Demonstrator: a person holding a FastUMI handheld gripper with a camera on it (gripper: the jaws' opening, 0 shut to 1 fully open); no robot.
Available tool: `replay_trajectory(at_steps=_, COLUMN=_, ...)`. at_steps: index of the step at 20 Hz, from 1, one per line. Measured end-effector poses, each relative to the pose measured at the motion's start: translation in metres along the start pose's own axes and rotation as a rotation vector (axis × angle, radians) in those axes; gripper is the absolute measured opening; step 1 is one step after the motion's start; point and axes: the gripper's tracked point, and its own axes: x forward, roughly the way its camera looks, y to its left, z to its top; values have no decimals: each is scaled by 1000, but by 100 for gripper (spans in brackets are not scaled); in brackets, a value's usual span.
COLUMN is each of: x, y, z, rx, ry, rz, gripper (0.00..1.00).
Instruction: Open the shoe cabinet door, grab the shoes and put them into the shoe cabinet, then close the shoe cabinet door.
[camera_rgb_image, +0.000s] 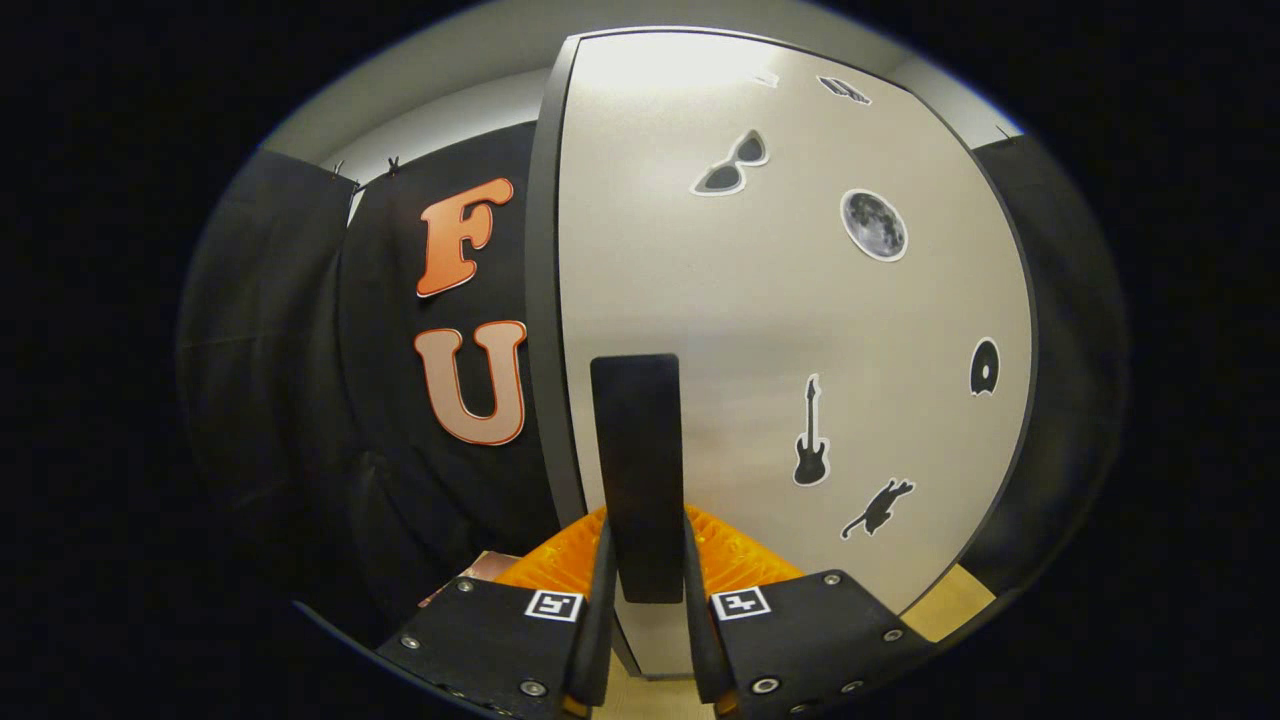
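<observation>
The shoe cabinet door is a pale panel with a dark edge, standing right in front of me. Several small stickers dot it: sunglasses, a moon, a guitar, a cat. A tall black handle runs down the door near its left edge. My gripper is shut on this handle, one finger pressing each side of its lower part. No shoes are in sight.
The booth's black cloth wall hangs left of the door and shows again past the door's right edge. A strip of light wooden floor lies below the door at the right.
</observation>
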Motion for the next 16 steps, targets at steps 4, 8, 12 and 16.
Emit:
replay_trajectory(at_steps=4, x=-9, y=1, z=-2, rx=16, ry=29, rz=36, gripper=20)
replay_trajectory(at_steps=8, x=-30, y=-3, z=-3, rx=31, ry=31, rz=98, gripper=17)
replay_trajectory(at_steps=12, x=-59, y=-17, z=-5, rx=8, ry=33, rz=117, gripper=17)
replay_trajectory(at_steps=16, x=-84, y=-42, z=-7, rx=38, ry=51, rz=125, gripper=17)
